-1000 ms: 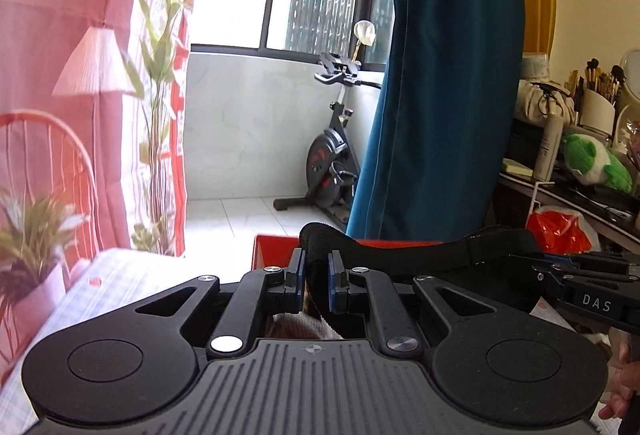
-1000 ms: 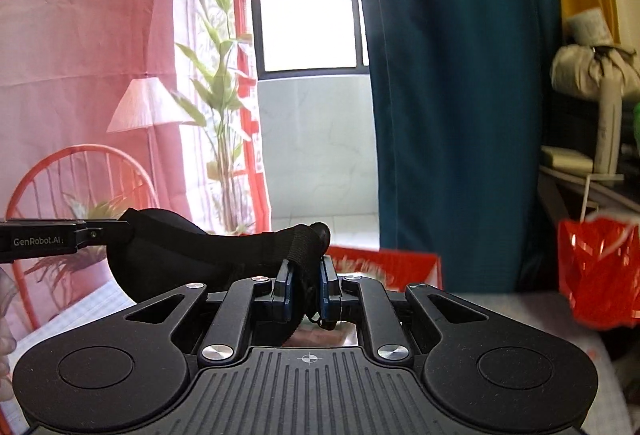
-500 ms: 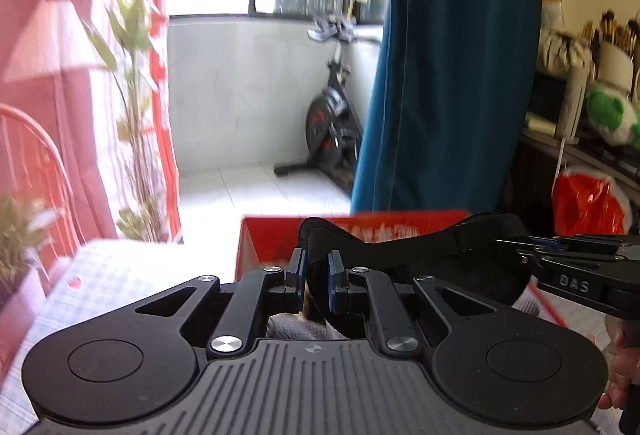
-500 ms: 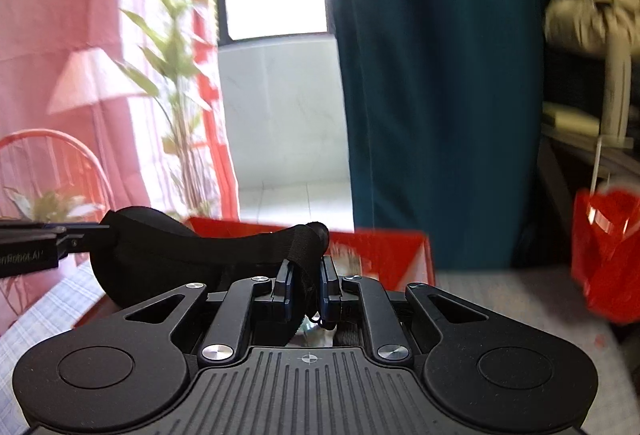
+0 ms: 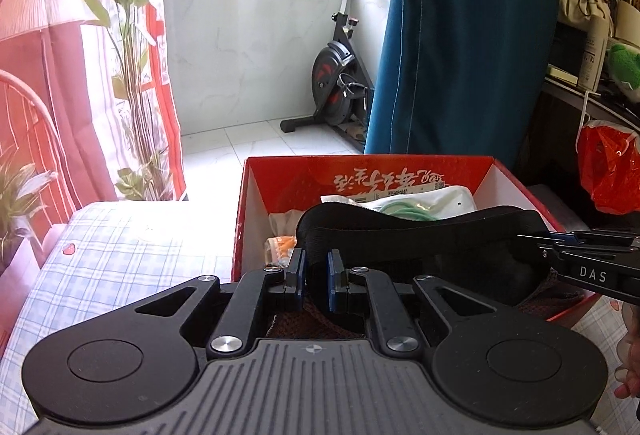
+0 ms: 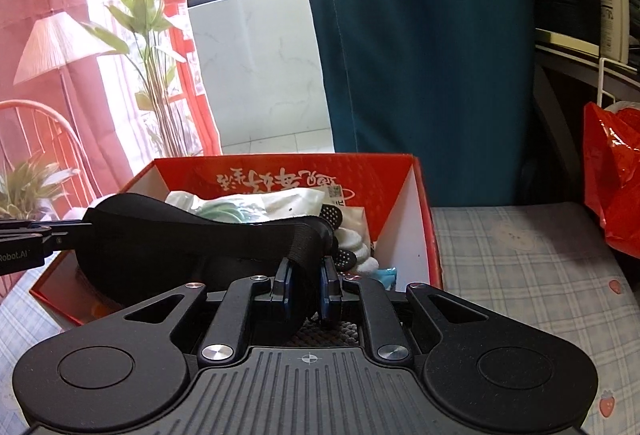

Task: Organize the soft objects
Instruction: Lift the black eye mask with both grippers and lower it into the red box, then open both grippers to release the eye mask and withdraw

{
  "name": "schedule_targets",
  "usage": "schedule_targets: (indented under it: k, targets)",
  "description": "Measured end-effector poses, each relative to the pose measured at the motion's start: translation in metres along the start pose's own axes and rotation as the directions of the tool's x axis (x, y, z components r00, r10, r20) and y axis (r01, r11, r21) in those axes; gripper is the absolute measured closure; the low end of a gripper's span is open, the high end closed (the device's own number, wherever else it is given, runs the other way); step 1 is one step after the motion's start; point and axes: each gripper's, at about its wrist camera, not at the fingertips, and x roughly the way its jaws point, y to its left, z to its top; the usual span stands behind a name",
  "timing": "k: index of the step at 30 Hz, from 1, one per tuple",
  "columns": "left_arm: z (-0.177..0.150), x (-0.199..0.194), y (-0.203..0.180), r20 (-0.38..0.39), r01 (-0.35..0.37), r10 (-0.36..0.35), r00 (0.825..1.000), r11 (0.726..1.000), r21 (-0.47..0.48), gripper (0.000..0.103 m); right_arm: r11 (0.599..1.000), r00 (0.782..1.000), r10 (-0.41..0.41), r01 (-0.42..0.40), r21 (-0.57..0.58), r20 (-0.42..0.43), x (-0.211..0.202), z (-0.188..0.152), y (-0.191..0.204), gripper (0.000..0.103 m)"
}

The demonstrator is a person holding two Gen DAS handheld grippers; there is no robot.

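I am holding the black padded strap (image 5: 420, 235) at both ends — left gripper (image 5: 316, 271) and right gripper (image 6: 306, 285) fingers pinched narrow on it — just over the red box (image 6: 420, 219) at 12 o'clock. Other soft things (image 6: 280, 205) already lying inside; releasing is still left.

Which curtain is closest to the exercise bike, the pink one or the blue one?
The blue curtain. The exercise bike stands right beside its edge, while the pink curtain hangs across the doorway.

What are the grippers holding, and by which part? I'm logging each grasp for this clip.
Both hold one black padded strap, stretched over the red box: the left gripper pinches one end, the right gripper the other.
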Motion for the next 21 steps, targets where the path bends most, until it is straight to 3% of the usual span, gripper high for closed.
schedule_targets:
  k: [14,17,20,21]
  targets:
    - [-0.010,-0.013,0.002,-0.056,0.023,-0.024,0.998,0.999,-0.027,0.090,0.999,0.999,0.019,-0.021,-0.046,-0.039,-0.018,-0.002,-0.002,0.090]
    - [-0.012,-0.014,0.000,-0.073,0.011,-0.013,0.997,1.000,-0.029,0.089,0.999,0.999,0.005,-0.007,-0.050,-0.053,-0.019,-0.008,0.002,0.086]
    - [-0.011,-0.019,-0.001,-0.083,-0.002,0.000,0.997,0.999,-0.034,0.083,0.999,0.999,-0.009,0.007,-0.046,-0.042,-0.024,-0.011,0.004,0.079]
    - [-0.011,-0.021,-0.001,-0.083,-0.004,0.001,0.997,0.999,-0.034,0.075,0.999,0.999,-0.016,0.014,-0.049,-0.037,-0.026,-0.010,0.004,0.077]
